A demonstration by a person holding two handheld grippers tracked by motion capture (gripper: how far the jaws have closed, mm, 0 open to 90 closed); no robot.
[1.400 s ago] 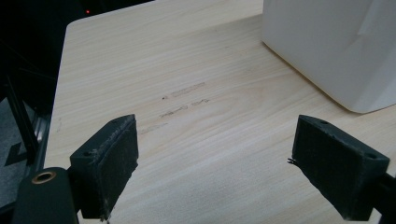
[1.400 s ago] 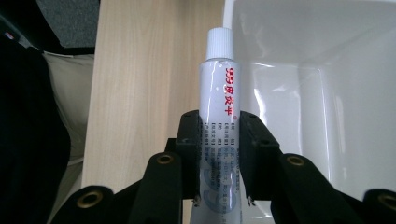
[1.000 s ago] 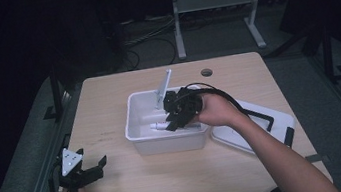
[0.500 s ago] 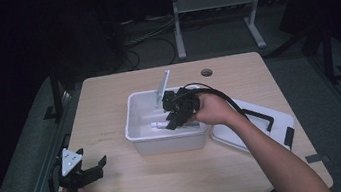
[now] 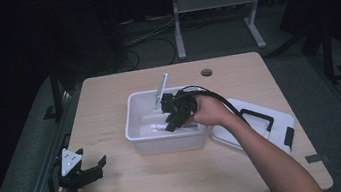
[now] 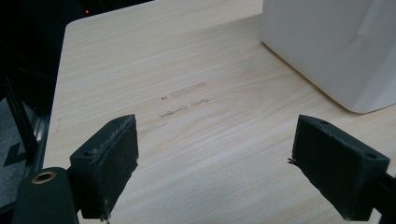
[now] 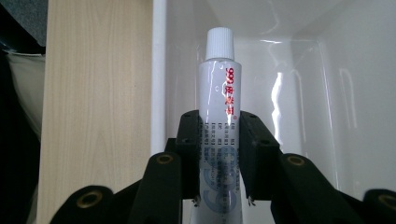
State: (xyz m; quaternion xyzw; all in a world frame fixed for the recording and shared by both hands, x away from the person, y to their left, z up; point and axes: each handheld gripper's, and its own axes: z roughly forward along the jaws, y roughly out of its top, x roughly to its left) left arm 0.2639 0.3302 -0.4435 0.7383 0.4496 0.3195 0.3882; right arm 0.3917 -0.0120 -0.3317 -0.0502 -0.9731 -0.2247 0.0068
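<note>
White tube (image 7: 218, 116) clamped in the right gripper (image 7: 219, 154) inside the bin (image 5: 138, 131).
Left gripper (image 6: 229, 163) rests wide open, holding nothing, over the table (image 5: 107, 94).

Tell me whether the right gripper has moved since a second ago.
Yes. The right gripper, shut on the white tube, has sunk slightly deeper into the white bin.

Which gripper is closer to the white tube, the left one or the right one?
The right. The right gripper is clamped on the white tube, inside the white bin. The left gripper sits open near the table's front left corner, well away from the bin.
</note>
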